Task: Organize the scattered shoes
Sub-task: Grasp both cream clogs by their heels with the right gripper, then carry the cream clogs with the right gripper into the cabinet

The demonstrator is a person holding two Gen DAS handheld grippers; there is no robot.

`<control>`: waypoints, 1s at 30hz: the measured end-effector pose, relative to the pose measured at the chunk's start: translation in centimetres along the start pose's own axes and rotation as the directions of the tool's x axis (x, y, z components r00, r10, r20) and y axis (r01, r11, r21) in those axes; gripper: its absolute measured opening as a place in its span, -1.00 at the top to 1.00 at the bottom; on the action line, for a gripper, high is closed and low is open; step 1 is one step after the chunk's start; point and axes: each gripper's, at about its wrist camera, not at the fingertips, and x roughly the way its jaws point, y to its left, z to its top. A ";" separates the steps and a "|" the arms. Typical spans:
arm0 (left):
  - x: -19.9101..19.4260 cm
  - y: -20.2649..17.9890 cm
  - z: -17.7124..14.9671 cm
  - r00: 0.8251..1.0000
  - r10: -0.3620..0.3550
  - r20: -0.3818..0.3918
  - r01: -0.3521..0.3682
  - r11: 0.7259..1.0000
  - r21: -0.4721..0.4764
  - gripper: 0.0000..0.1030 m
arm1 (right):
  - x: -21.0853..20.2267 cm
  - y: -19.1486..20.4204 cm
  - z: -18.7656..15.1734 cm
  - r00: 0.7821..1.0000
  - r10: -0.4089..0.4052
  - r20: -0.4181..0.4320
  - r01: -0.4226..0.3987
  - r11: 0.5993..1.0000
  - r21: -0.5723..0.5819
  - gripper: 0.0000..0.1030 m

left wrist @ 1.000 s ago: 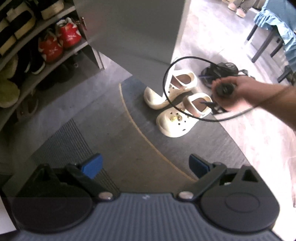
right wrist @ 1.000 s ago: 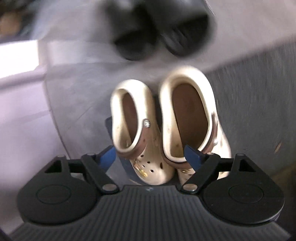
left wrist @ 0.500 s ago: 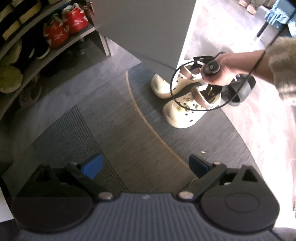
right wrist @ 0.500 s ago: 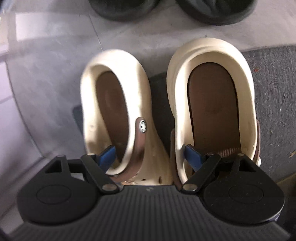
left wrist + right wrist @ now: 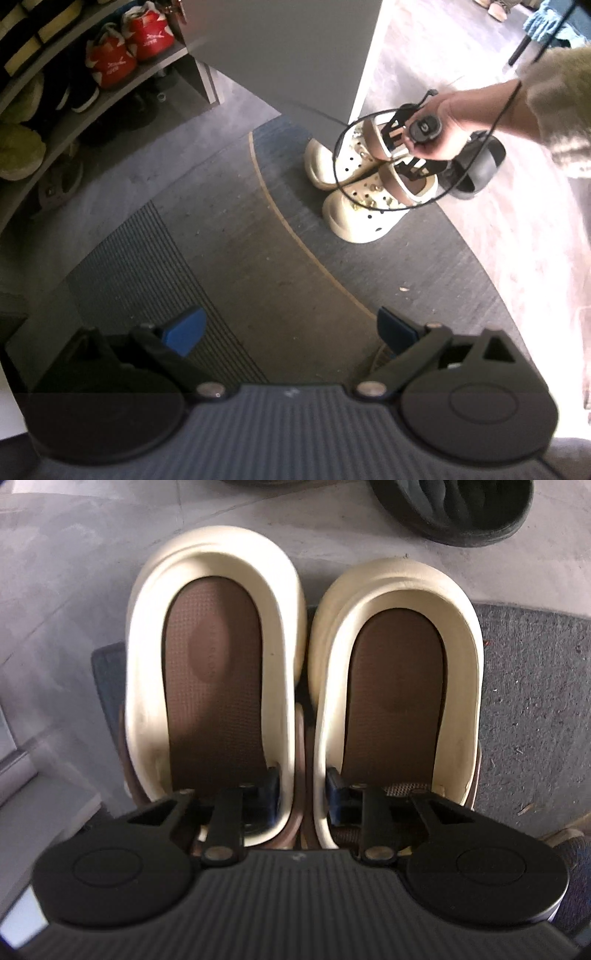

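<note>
Daylight glares white at the right, left side shadowed, sharp focus, edges bowed by fisheye.

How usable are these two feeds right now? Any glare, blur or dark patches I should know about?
Left wrist view: the sunlit floor at right is blown out, the shoe rack at left sits in shadow, and straight edges bow from the fisheye. Right wrist view: sharp and evenly lit on the cream clogs, with the right gripper closing on their adjoining inner walls; only the corners darken.
</note>
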 end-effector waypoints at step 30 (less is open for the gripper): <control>-9.1 8.2 -2.2 0.997 -0.001 0.073 0.000 1.000 0.021 -0.95 | -16.9 -15.5 -24.6 0.953 -0.248 0.176 0.303 0.814 -0.495 0.48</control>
